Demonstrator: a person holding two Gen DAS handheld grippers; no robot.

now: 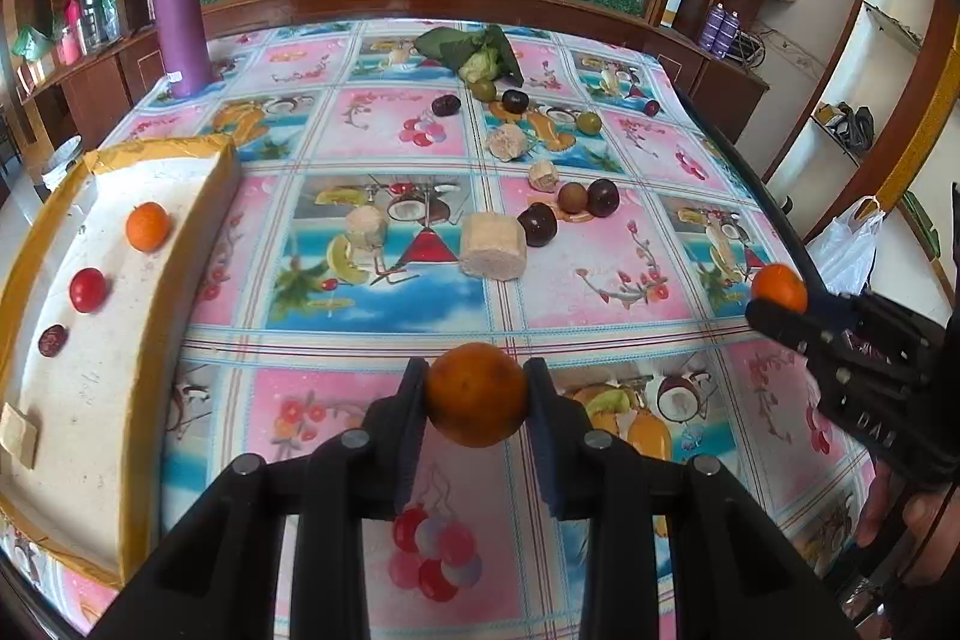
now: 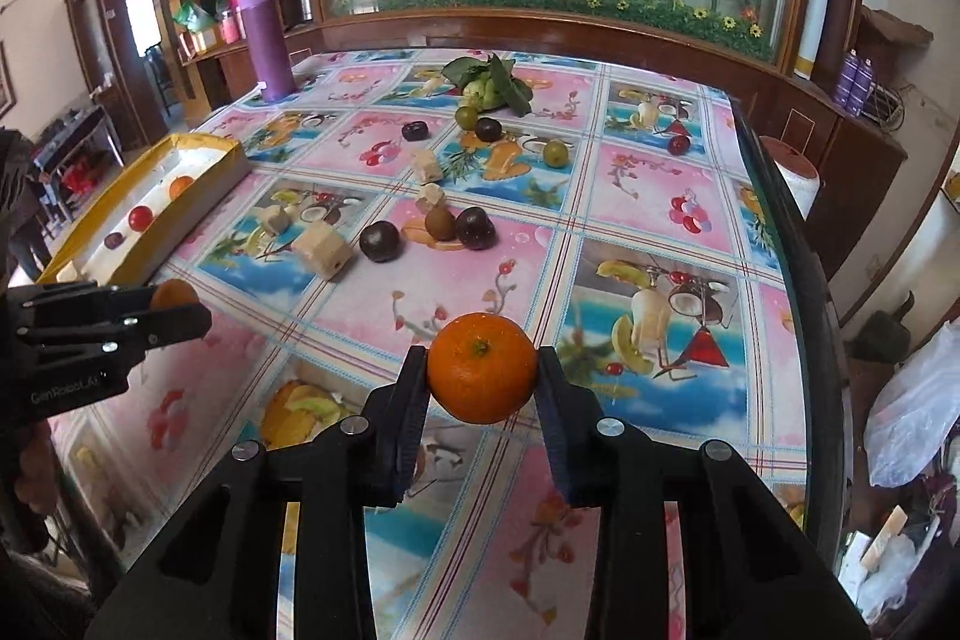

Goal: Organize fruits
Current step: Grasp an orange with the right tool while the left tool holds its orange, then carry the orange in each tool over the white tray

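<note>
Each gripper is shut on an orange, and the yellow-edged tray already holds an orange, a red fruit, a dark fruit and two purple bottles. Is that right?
Not quite. Both grippers do hold oranges, left gripper and right gripper. But the tray holds no bottles; the left wrist view shows one purple bottle standing on the table beyond it.

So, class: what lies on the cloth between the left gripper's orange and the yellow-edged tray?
Nothing: in the left wrist view, only bare patterned tablecloth lies between the orange in the left gripper and the tray.
</note>
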